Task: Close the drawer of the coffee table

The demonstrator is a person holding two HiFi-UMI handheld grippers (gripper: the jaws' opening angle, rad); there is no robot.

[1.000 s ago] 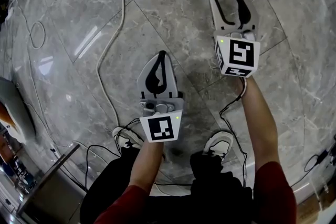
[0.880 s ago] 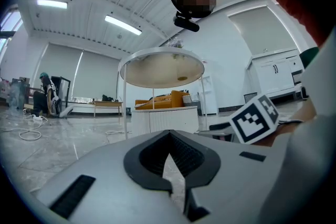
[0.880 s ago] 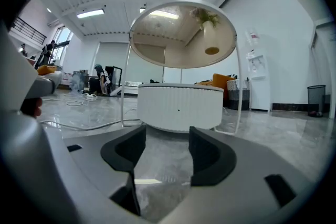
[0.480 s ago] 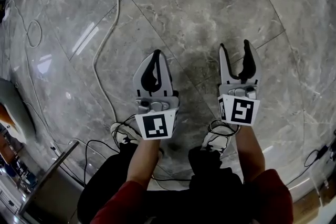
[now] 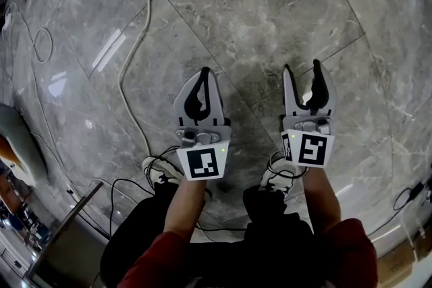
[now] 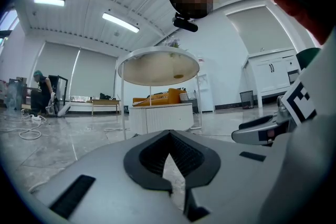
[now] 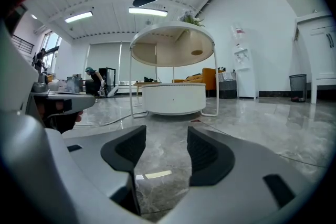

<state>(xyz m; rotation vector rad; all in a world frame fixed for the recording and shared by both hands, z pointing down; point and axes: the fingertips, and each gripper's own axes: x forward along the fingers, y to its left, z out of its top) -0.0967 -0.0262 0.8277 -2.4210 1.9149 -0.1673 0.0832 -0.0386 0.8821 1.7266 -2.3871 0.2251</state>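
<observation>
L hand-held gripper (image 5: pixel 204 72) clenched, R hand-held gripper (image 5: pixel 302 68) released (both empty) over glossy grey marble floor (image 5: pixel 256 17).

The room is brightly and evenly lit by ceiling light strips (image 6: pixel 119 22), which are seen in both gripper views. Their glare is thrown back as pale streaks by the polished marble floor (image 5: pixel 256 23), where a soft shadow is cast at mid-frame. Strong fisheye bending and dark corners are seen at the edges. The left gripper (image 6: pixel 169 135) is rendered slightly soft up close.
</observation>
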